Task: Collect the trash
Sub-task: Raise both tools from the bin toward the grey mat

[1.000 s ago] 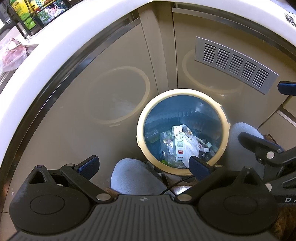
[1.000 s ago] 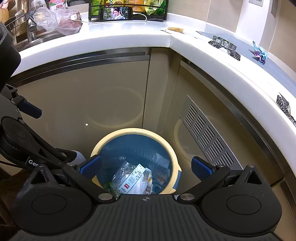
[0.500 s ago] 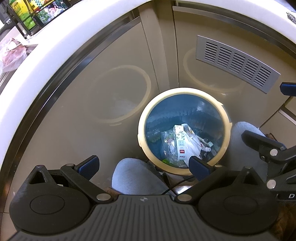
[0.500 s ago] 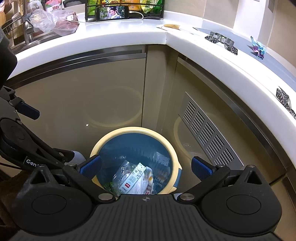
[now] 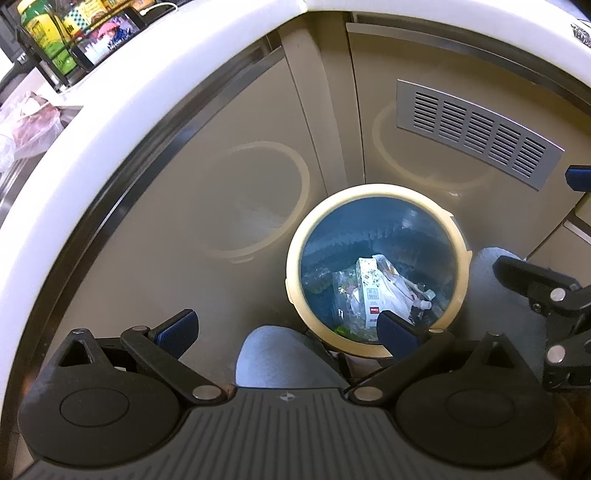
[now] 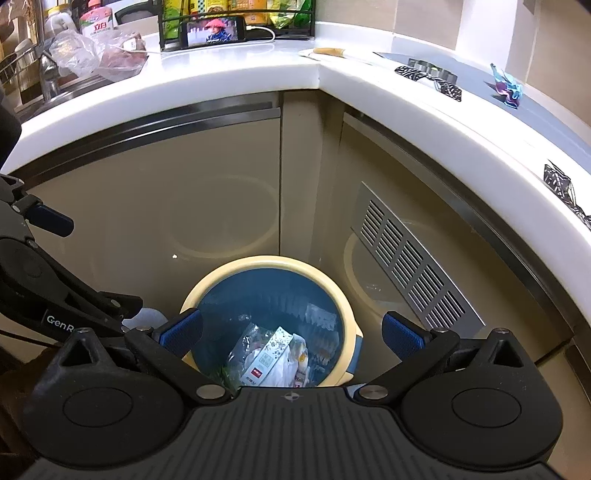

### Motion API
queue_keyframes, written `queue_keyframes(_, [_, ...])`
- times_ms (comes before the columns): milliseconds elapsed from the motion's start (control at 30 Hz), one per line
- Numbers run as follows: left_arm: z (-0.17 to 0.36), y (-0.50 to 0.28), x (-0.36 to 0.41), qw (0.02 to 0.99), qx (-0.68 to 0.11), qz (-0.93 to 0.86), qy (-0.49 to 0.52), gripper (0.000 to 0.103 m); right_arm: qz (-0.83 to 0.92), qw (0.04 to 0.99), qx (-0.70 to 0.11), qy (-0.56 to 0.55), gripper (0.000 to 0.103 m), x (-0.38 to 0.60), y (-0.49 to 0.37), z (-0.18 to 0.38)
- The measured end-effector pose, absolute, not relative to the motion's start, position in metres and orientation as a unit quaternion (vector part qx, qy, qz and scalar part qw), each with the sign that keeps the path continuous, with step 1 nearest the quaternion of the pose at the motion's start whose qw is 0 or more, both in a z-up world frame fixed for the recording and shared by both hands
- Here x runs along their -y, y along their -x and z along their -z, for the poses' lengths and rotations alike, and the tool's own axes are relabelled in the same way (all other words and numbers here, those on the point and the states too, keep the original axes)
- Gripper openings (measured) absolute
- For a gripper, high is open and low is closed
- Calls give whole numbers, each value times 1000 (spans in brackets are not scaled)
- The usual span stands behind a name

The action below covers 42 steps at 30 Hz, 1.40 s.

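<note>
Left wrist view is showing the left gripper [image 5: 284, 328] hanging spread wide and carrying nothing, above the person's grey slipper [image 5: 273, 354] and just left of the trash bin [image 5: 376, 273]. The bin, cream-rimmed with a blue liner, is standing on the floor in the cabinet corner, holding a small white carton [image 5: 371, 291] and crumpled plastic bags [image 5: 397, 291]. Over the last second both cameras have been rising and tilting back: more of the white worktop [image 6: 236, 77] is coming into sight, with the phone [image 6: 216, 31] playing in its rack. Further right, the right gripper [image 6: 291, 332] is hovering over the bin, equally wide and empty. On the worktop's right side a colourful wrapper [image 6: 506, 88] is lying, likely the next piece to collect.
</note>
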<state>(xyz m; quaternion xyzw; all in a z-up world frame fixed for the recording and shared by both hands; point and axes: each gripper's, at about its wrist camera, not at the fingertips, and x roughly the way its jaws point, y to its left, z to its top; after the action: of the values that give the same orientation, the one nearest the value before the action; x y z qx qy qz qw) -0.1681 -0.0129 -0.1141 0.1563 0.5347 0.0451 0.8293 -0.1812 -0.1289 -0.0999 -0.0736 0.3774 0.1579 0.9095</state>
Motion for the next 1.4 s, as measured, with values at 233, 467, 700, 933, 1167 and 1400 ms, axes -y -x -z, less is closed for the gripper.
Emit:
queue_keyframes(233, [99, 161, 11, 834, -528, -51, -150, 103, -149, 920, -360, 51, 103, 142, 182, 90])
queue_keyframes(467, [73, 149, 18, 848, -504, -57, -155, 103, -138, 935, -327, 7, 103, 164, 181, 65])
queue_keyframes(700, [50, 137, 29, 859, -487, -49, -154, 103, -128, 952, -276, -27, 103, 191, 181, 33])
queue_keyframes(933, [26, 120, 56, 876, -449, -43, -172, 103, -87, 972, -216, -35, 103, 230, 171, 0])
queue_keyframes(1167, [-3, 88, 89, 893, -416, -21, -168, 103, 14, 980, -198, -31, 103, 277, 125, -12])
queue_keyframes(1400, [-23, 45, 119, 906, -393, -7, -157, 103, 60, 978, -197, -34, 103, 311, 88, -16])
